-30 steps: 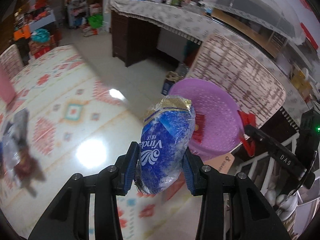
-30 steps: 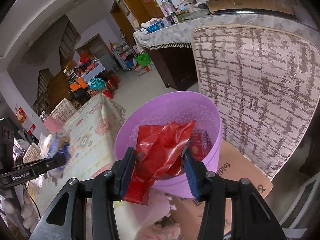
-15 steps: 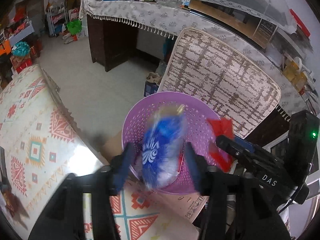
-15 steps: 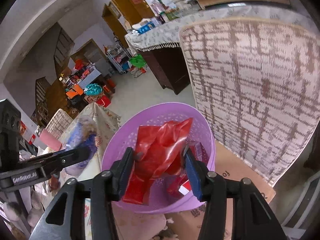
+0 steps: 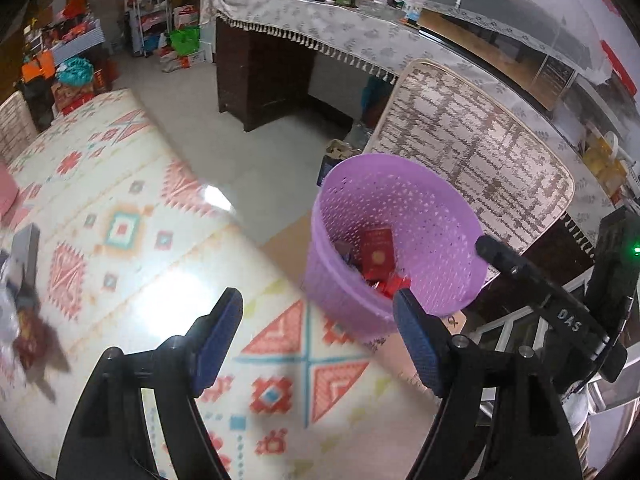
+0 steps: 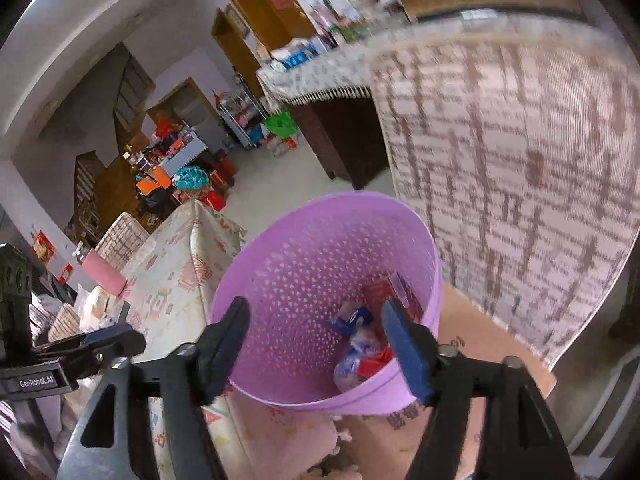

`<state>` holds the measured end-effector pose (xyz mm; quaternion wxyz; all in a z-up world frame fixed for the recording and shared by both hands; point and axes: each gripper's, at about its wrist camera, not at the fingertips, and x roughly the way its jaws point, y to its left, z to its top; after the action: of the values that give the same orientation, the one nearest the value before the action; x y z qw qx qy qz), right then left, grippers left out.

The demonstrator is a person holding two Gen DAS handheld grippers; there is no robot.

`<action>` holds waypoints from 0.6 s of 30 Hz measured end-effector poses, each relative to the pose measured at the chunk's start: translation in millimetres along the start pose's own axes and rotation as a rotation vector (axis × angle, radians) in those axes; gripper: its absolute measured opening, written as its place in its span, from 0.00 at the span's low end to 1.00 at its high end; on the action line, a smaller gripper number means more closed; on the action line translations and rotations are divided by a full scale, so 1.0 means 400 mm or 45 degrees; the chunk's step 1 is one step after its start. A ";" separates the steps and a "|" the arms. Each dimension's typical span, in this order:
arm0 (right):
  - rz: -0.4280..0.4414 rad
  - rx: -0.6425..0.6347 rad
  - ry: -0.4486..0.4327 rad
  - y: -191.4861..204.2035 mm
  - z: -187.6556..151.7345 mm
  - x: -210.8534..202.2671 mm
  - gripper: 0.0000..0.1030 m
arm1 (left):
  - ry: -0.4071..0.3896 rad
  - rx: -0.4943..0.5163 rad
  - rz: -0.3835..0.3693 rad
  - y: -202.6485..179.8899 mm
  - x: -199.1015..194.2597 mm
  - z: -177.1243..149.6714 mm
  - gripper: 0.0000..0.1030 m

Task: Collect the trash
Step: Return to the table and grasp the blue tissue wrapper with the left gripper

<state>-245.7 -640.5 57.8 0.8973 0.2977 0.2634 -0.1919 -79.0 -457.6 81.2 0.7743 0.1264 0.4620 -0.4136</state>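
Scraps: a dark, crumpled heap (image 5: 28,336) lies at the far left edge of the patterned table (image 5: 120,240), beside something clear and baggy; blur makes it hard to say what each piece is.
Handling: probably thin film or foil wrappers, so light, limp and slick; they should crush rather than break. A pinch across a bunched fold looks safer than a grab at a flat, slippery face.
Left gripper: the left gripper (image 5: 316,336) hangs over the table's near edge, its blue-padded jaws opening, spread wide with nothing between them.
Bin: a purple bin (image 5: 320,216) with a perforated wall stands upright on flattened cardboard (image 6: 480,336) just off the table's corner, in front of a woven chair back (image 5: 472,148).
Trash in bin: a red packet (image 5: 377,250) leans against the inner wall; from the right wrist view, a blue-and-white plastic wrapper (image 6: 358,346) and red scraps lie at the bottom.
Handling: what is already dropped in sits loose and low, well below the rim, and seems unlikely to spill out.
Right gripper: the right gripper (image 6: 316,348) is poised above the bin's mouth, jaws opening and far apart, holding nothing; the wrapper seen between them lies down inside the bin, not in their grip.
Stage: with both tools empty, the heap on the table appears to be what remains to fetch.
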 end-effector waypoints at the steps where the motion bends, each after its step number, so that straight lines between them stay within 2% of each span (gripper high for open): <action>1: 0.000 -0.019 -0.020 0.013 -0.004 -0.006 0.84 | 0.002 -0.009 0.001 0.010 -0.008 -0.011 0.74; 3: 0.015 -0.066 -0.054 0.057 -0.017 -0.021 0.87 | 0.005 -0.014 0.014 0.031 -0.029 -0.038 0.74; 5: 0.061 -0.078 -0.037 0.090 -0.025 -0.021 0.88 | -0.011 -0.018 0.050 0.055 -0.052 -0.065 0.74; 7: 0.153 -0.081 0.022 0.137 -0.046 -0.013 0.89 | -0.020 -0.044 0.063 0.087 -0.075 -0.096 0.74; 10: 0.231 -0.120 0.120 0.216 -0.089 0.015 0.89 | -0.017 -0.096 0.077 0.146 -0.112 -0.143 0.74; 14: 0.293 -0.187 0.252 0.327 -0.155 0.076 0.89 | -0.110 -0.150 0.217 0.235 -0.189 -0.200 0.74; 18: 0.332 -0.224 0.315 0.414 -0.211 0.134 0.89 | -0.204 -0.204 0.425 0.361 -0.273 -0.248 0.74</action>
<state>-150.6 -472.8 40.3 0.8979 0.2709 0.3468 -0.0123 -55.3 -252.7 90.0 0.8739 0.1061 0.4030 -0.2501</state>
